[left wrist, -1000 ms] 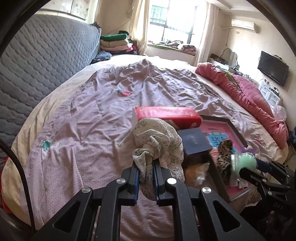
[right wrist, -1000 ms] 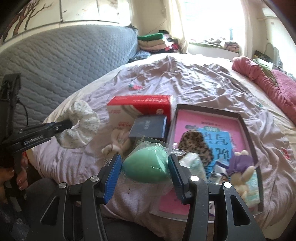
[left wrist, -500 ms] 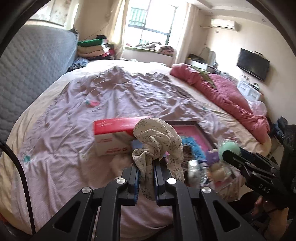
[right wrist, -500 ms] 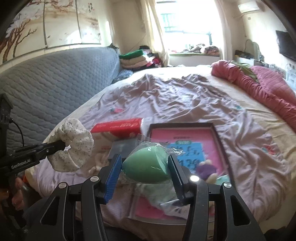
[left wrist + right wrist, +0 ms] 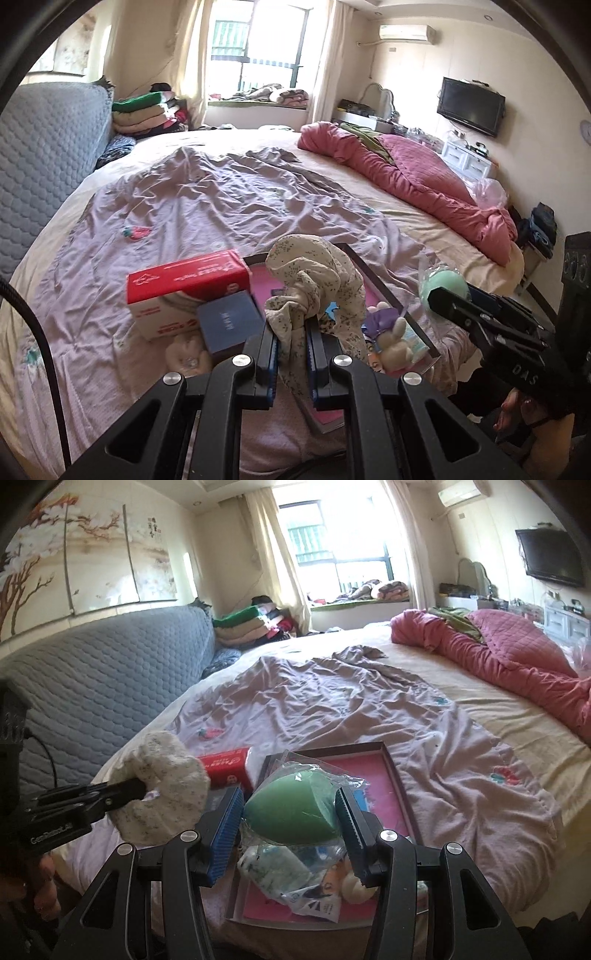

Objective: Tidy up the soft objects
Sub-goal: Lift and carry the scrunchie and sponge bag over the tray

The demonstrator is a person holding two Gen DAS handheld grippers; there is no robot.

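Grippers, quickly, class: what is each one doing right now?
Left gripper: shut on the floral scrunchie.
Right gripper: shut on the green sponge in its plastic wrapper.

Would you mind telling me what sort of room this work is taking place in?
A lived-in bedroom, most likely: a large bed with a padded headboard, a rumpled pink quilt, and a wall-mounted television.

Both wrist cameras look from the near edge of the bed toward the window, close above the pink-lined tray, which both views share, left view from its left.
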